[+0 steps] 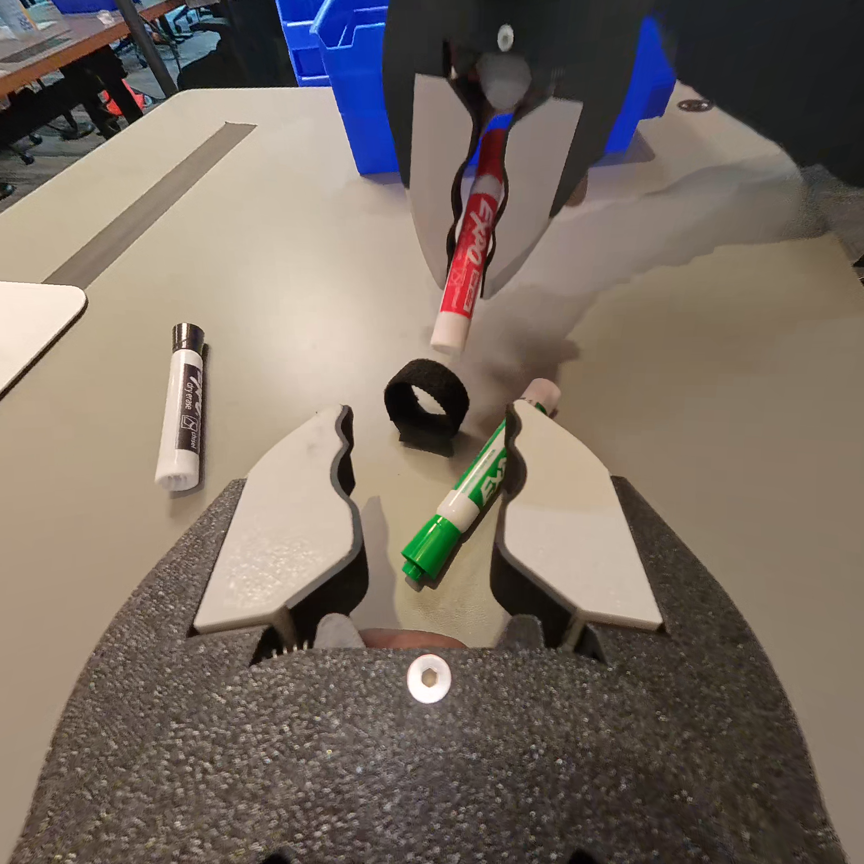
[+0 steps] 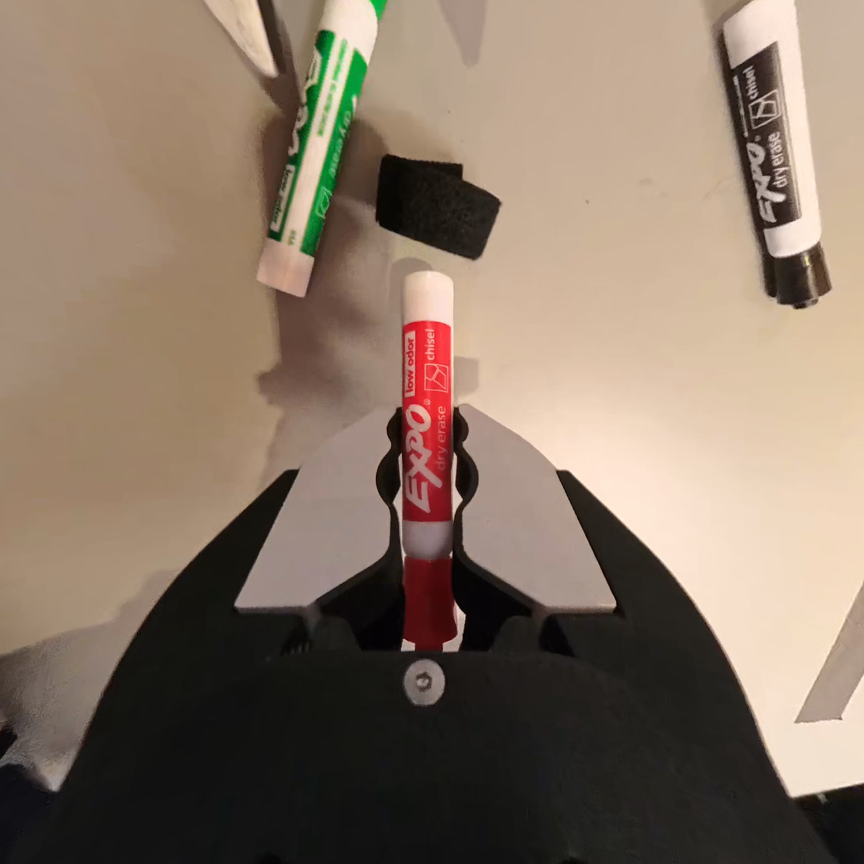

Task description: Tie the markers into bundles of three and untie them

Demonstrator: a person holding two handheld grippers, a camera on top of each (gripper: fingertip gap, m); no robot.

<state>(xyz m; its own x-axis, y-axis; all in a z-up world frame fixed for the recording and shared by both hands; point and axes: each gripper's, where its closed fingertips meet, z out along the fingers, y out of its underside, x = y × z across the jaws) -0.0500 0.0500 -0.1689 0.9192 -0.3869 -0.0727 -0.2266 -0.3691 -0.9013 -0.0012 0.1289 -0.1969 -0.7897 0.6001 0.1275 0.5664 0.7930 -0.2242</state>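
My right gripper (image 2: 428,411) is shut on a red marker (image 2: 428,374), held lengthwise between the fingers with its white end pointing at a black strap loop (image 2: 435,205) on the table. In the left wrist view the right gripper (image 1: 467,287) comes in from the far side with the red marker (image 1: 472,234) just above the loop (image 1: 426,397). My left gripper (image 1: 430,411) is open and empty. A green marker (image 1: 467,491) lies on the table between its fingers, partly hidden by the right finger. A black marker (image 1: 182,411) lies apart on the left.
Blue bins (image 1: 355,93) stand at the table's far edge behind the right gripper. A grey strip (image 1: 154,201) runs across the beige table (image 1: 280,280) at the far left. A white board corner (image 1: 32,322) lies at the left edge.
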